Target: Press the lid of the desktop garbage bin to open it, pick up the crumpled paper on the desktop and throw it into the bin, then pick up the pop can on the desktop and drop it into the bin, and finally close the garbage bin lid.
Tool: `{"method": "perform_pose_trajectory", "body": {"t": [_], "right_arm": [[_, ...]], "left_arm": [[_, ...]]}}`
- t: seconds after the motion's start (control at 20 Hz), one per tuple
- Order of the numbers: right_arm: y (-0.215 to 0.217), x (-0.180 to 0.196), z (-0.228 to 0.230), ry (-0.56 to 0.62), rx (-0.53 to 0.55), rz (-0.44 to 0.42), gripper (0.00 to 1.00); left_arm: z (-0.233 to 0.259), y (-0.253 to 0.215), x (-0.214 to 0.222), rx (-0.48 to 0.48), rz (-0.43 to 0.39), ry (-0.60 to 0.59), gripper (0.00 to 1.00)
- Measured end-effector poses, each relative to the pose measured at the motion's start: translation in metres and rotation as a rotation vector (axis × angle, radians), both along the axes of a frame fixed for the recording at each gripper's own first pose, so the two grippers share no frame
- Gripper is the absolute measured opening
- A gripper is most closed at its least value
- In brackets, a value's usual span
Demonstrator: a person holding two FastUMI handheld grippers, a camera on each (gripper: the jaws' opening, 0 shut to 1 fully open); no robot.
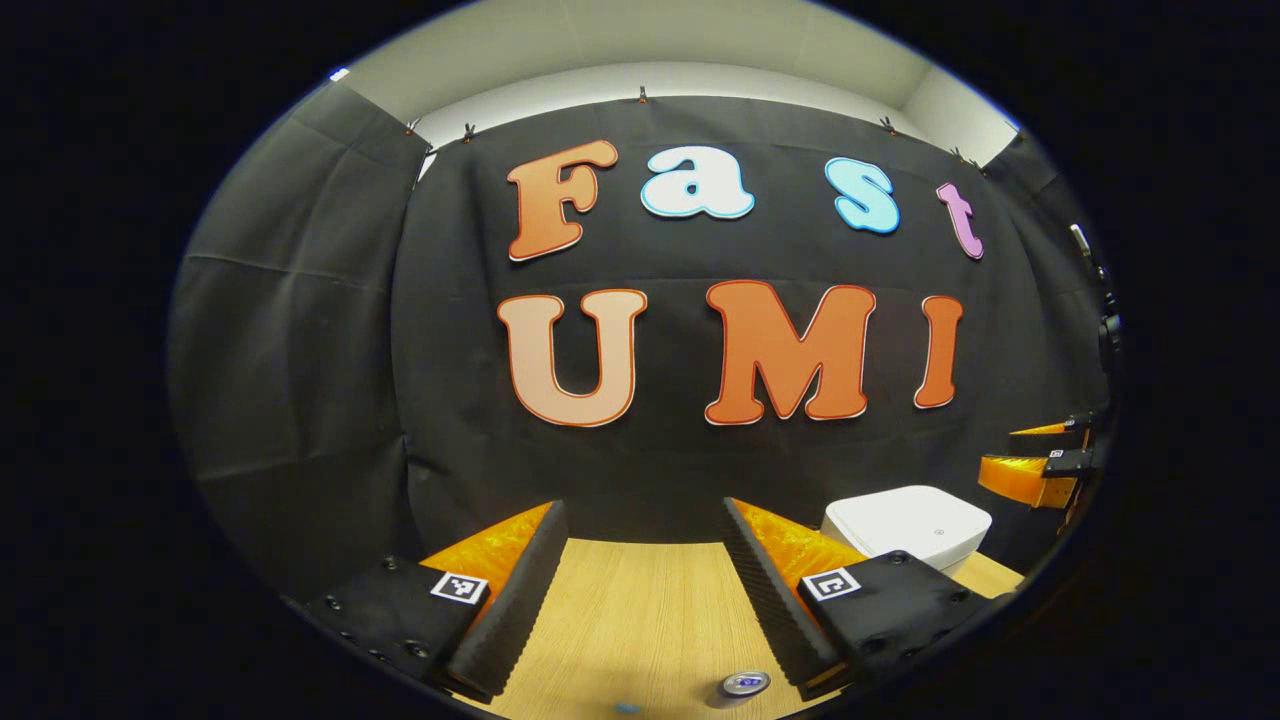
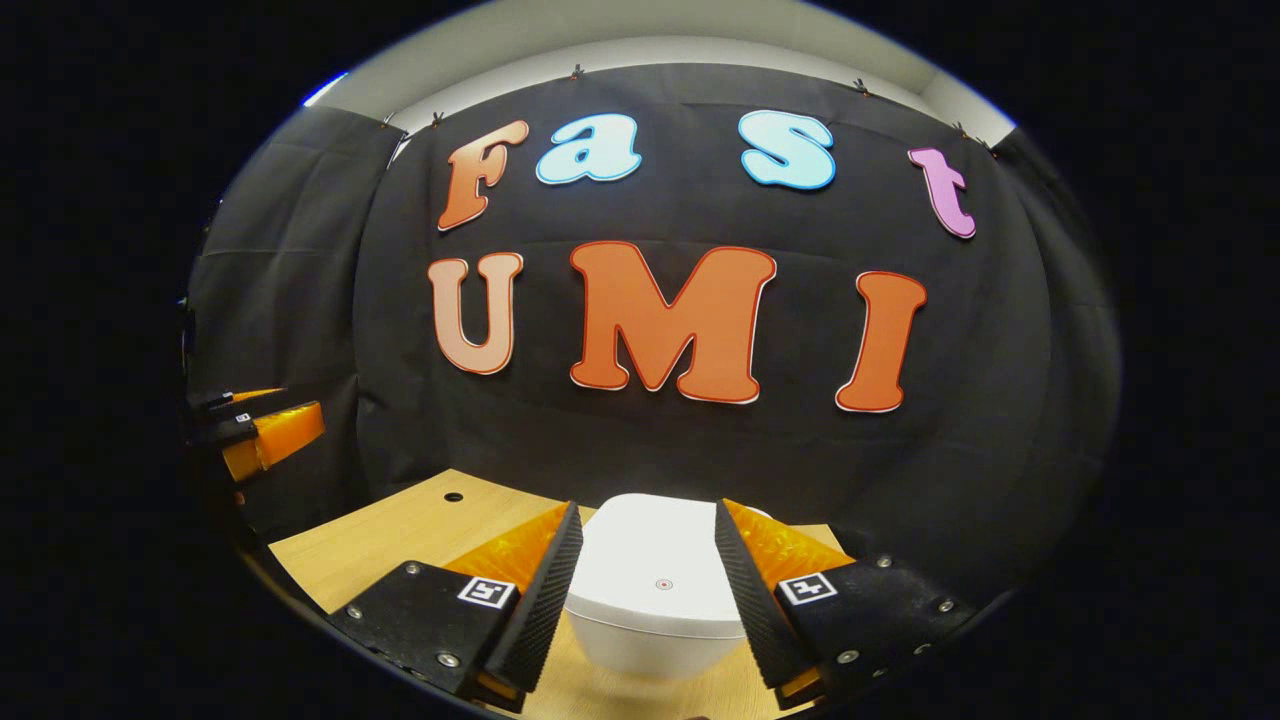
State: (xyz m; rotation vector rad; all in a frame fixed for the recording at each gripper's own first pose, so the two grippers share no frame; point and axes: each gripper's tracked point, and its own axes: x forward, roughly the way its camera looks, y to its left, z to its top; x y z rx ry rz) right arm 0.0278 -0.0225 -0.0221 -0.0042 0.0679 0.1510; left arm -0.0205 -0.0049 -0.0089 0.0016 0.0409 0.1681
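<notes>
Right gripper view looks straight onto the desktop garbage bin (image 2: 655, 590), a white rounded bin whose lid is down, so by my reading no step of the task is done yet: the lid is unpressed, and paper, can and closing all remain. The right gripper (image 2: 648, 590) hangs just in front of the bin, raised above the worktop (image 2: 400, 530) and level, fingers spread wide with nothing between them, the bin framed in the gap. In the left gripper view the bin (image 1: 905, 525) stands to the right and beyond the left gripper (image 1: 645, 600), which is likewise spread and empty, held above the wood. The pop can (image 1: 742, 686) stands upright on the worktop nearer than the bin, just below that gripper. I cannot find the crumpled paper.
</notes>
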Motion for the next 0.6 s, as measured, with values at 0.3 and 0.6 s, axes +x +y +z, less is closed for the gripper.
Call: {"method": "perform_pose_trajectory", "body": {"t": [0.3, 0.6], "right_arm": [[-0.004, 0.016, -0.020, 0.055, -0.011, 0.022, 0.36], [-0.003, 0.033, -0.049, 0.126, -0.003, 0.053, 0.01]], "left_arm": [[-0.009, -0.004, 0.000, 0.007, 0.019, 0.026, 1.00], [-0.014, -0.003, -0.003, 0.018, 0.068, 0.043, 0.98]]}}
